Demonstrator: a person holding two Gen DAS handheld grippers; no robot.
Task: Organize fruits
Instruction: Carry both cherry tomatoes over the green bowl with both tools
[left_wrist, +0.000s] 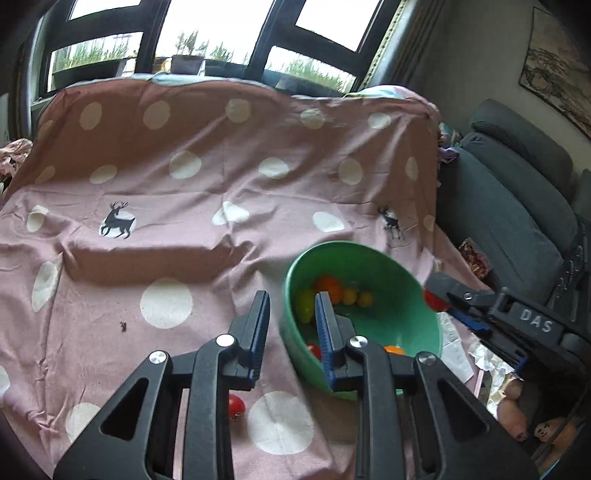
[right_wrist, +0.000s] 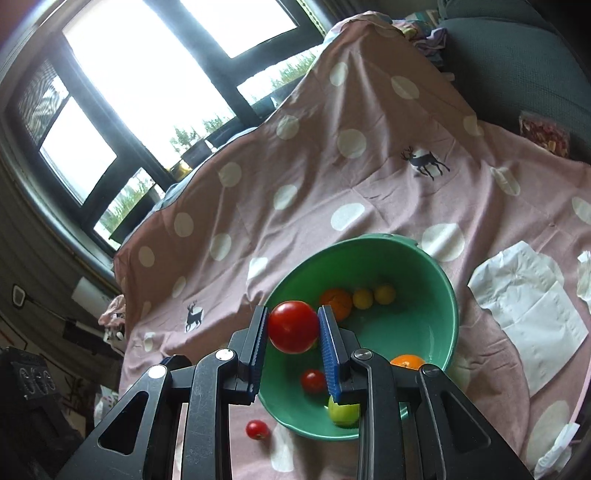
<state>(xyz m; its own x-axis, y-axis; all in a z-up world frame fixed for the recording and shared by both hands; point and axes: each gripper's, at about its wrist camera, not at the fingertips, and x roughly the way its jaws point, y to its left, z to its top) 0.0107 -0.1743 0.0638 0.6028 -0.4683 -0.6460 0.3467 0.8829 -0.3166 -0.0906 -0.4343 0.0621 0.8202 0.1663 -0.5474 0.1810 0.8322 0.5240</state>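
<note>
A green bowl (left_wrist: 399, 321) (right_wrist: 417, 332) stands on a pink dotted cloth (left_wrist: 184, 177). It holds oranges, small yellow fruits, a green fruit and a small red tomato (right_wrist: 313, 381). My right gripper (right_wrist: 293, 325) is shut on a large red tomato (right_wrist: 293, 326), held above the bowl's left rim. In the left wrist view that gripper (left_wrist: 437, 299) shows at the bowl's right edge. My left gripper (left_wrist: 291, 317) hovers over the bowl's left rim, its fingers drawn close with nothing between them. Another small red tomato (left_wrist: 236, 404) (right_wrist: 256, 429) lies on the cloth beside the bowl.
White paper napkins (right_wrist: 528, 314) lie to the right of the bowl, with crumpled foil (left_wrist: 495, 369) nearby. A grey sofa (left_wrist: 517, 206) borders the cloth on the right, with a snack packet (right_wrist: 543, 134) on it. The cloth rises over a backrest below a window (left_wrist: 207, 40).
</note>
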